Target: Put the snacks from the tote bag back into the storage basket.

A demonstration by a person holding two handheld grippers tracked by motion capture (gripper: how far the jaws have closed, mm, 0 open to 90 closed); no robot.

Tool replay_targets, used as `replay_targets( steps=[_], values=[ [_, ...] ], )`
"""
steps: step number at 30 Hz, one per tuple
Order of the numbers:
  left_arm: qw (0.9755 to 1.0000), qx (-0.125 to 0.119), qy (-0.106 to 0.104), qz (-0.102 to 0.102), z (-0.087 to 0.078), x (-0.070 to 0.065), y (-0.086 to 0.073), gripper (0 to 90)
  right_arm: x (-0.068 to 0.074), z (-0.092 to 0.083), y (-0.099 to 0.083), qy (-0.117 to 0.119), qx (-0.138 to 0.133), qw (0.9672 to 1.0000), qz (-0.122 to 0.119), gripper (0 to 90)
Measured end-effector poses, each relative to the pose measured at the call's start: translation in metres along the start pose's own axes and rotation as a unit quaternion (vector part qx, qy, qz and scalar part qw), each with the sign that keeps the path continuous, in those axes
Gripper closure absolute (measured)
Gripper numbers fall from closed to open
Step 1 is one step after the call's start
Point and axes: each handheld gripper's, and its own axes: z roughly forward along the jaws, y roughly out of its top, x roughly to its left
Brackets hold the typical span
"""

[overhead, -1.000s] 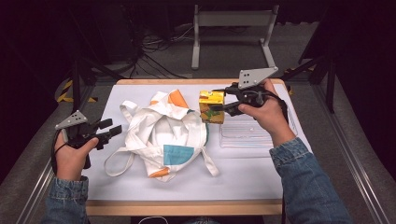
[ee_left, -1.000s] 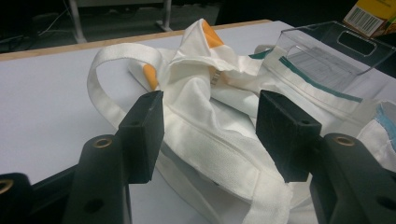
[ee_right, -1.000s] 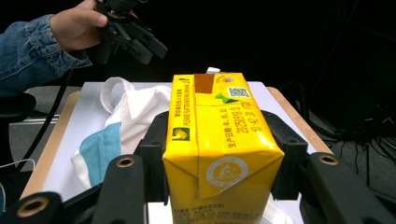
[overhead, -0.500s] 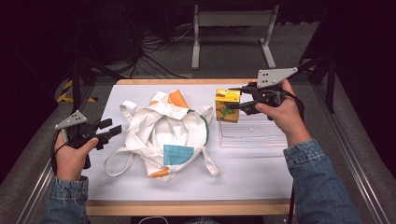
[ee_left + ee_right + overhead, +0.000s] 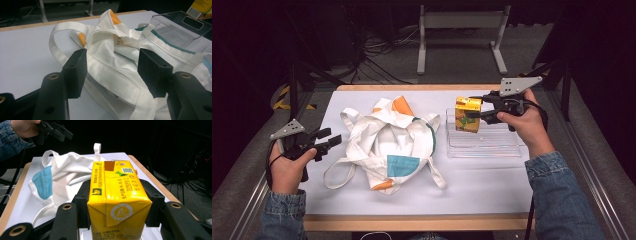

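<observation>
Over the clear tray [image 5: 482, 145] near the table's right edge, in the high view, my right gripper [image 5: 475, 113] has the yellow carton [image 5: 467, 114] clamped upright between its jaws, held above the tray's far left part. To set it down well, I judge I should lower it straight, keep it vertical, and let go only once its base sits flat on the tray floor. My left gripper [image 5: 328, 140] hovers by the left edge, beside the white cloth bag [image 5: 389, 142].

In the left gripper view, the jaws stand apart with nothing pressed between them; the bag's strap [image 5: 120, 82] lies beyond them, and the tray's wall [image 5: 175, 27] shows behind.

In the right gripper view, both pads squeeze the carton's [image 5: 117, 200] sides evenly, so a slow release should not tip it.
</observation>
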Motion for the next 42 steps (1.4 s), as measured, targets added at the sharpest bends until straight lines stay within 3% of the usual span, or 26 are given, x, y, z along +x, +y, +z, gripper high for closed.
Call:
replay_targets(
  steps=[13,24,42],
  values=[
    [1.0000,0.000,-0.001,0.000,0.001,0.001,0.001,42.0,-0.007,0.003,-0.026,-0.008,0.019,0.9998,0.006,51.0],
    [1.0000,0.001,0.001,0.000,0.001,0.001,0.000,41.9,-0.008,0.016,-0.038,0.012,0.036,0.9993,-0.002,51.0],
    [1.0000,0.005,0.005,-0.004,-0.003,0.000,-0.003,41.8,-0.006,0.030,-0.056,0.044,0.058,0.9973,0.004,51.0]
  ],
)
